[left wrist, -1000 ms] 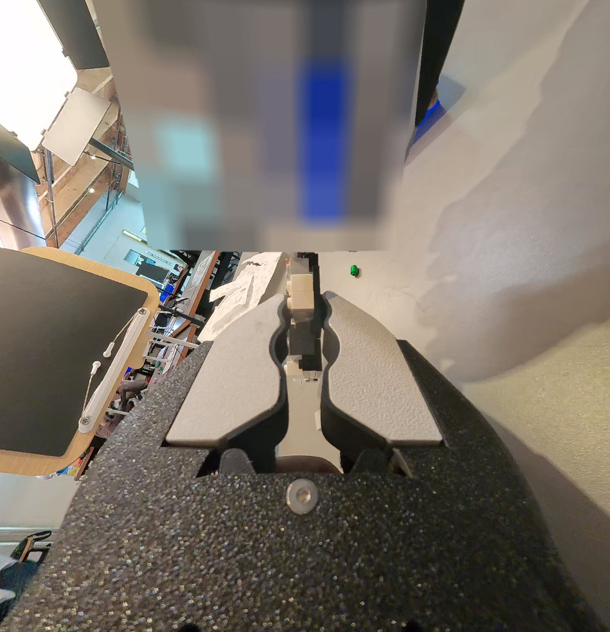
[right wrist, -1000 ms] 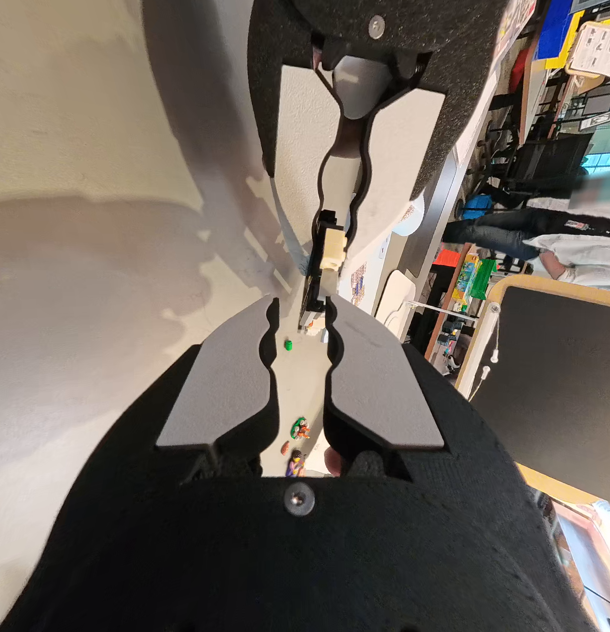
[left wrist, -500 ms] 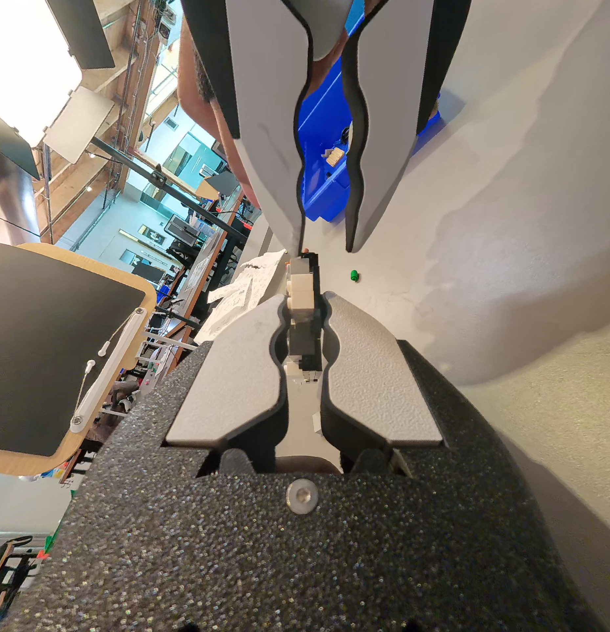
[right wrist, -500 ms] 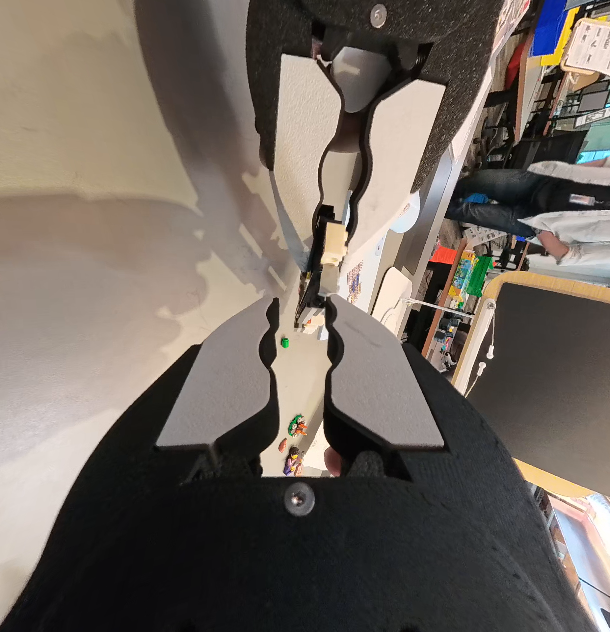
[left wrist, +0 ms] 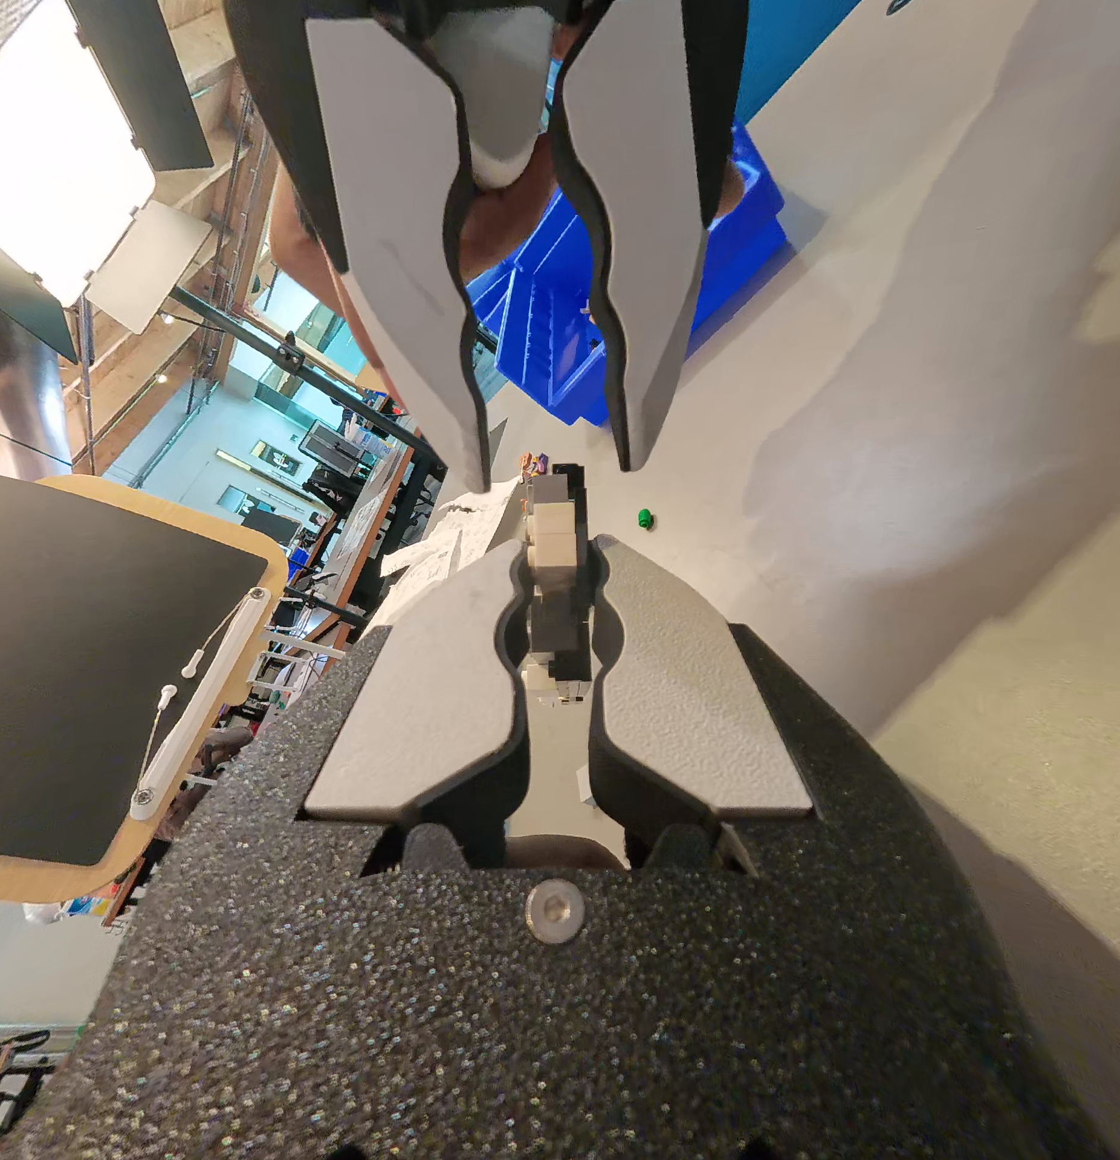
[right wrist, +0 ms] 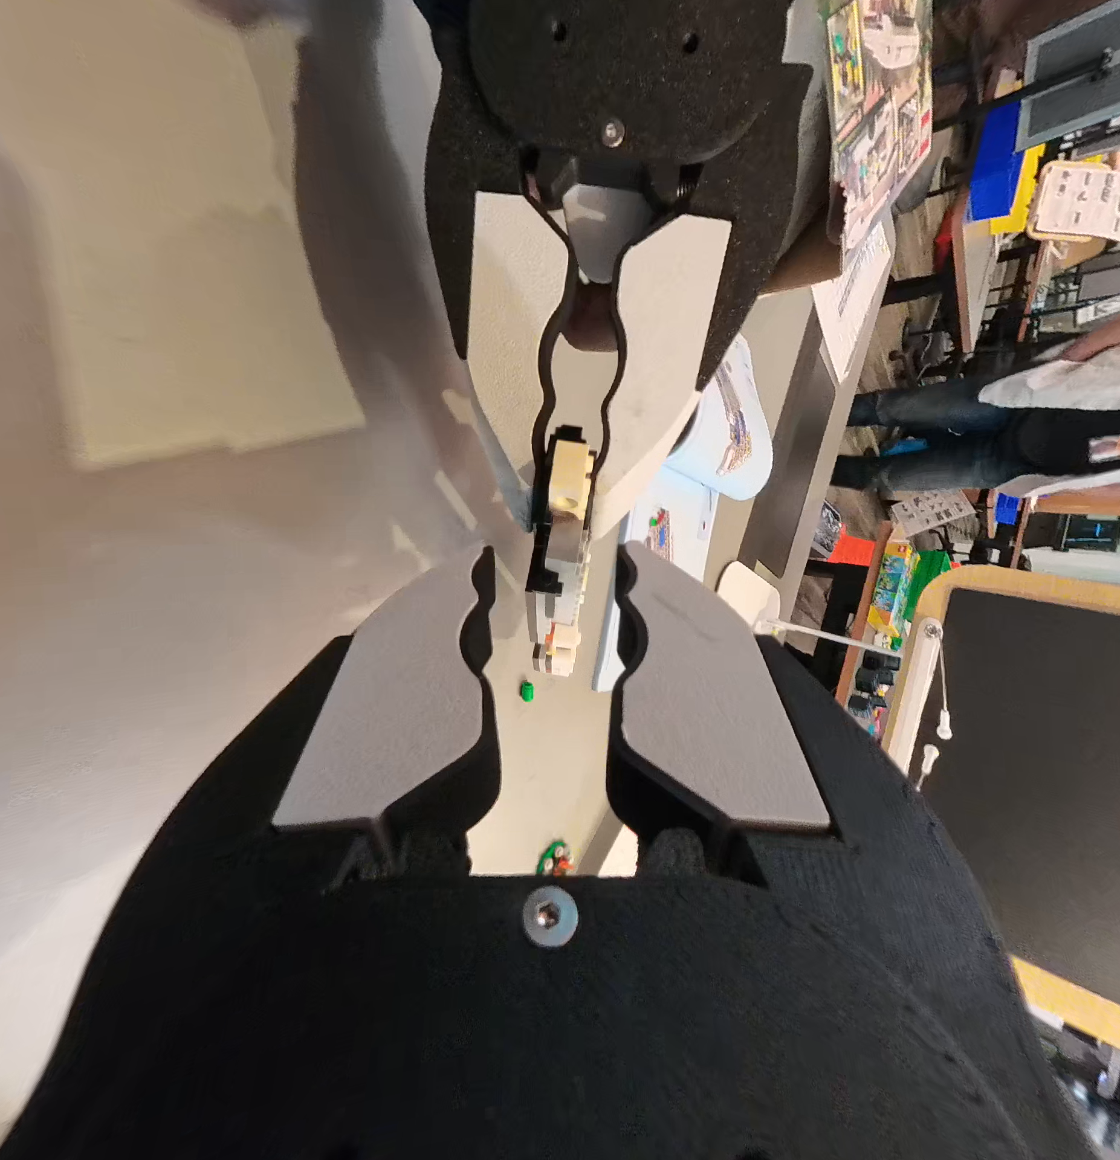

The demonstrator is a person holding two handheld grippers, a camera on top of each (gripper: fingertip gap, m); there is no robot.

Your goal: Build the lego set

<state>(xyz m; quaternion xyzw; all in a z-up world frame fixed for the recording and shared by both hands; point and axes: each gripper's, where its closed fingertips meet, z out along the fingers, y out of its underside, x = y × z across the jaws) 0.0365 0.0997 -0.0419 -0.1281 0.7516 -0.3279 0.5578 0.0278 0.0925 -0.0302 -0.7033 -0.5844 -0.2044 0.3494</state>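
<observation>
My left gripper [left wrist: 557,552] is shut on a small brick assembly [left wrist: 554,540] of black, grey and cream bricks, held above the pale table [left wrist: 858,439]. The right wrist view shows the same assembly [right wrist: 560,565] sticking out of the left gripper [right wrist: 566,489] toward me. My right gripper [right wrist: 556,552] is open. Its fingertips stand on either side of the assembly's free end, with gaps on both sides. In the left wrist view the right gripper [left wrist: 554,477] points at me from above, just past the assembly's tip.
A small green piece [left wrist: 645,518] lies on the table. A blue bin [left wrist: 544,351] stands behind the right gripper. Printed sheets [left wrist: 444,552] and small coloured figures [left wrist: 535,464] lie nearby. A black board with a wooden rim [right wrist: 1047,753] and people [right wrist: 984,427] are beyond the table. Less than 4 cm separates the two grippers' tips.
My right gripper has opened wider and moved in, so its fingers now flank the assembly's free end. The left gripper keeps its hold on the assembly.
</observation>
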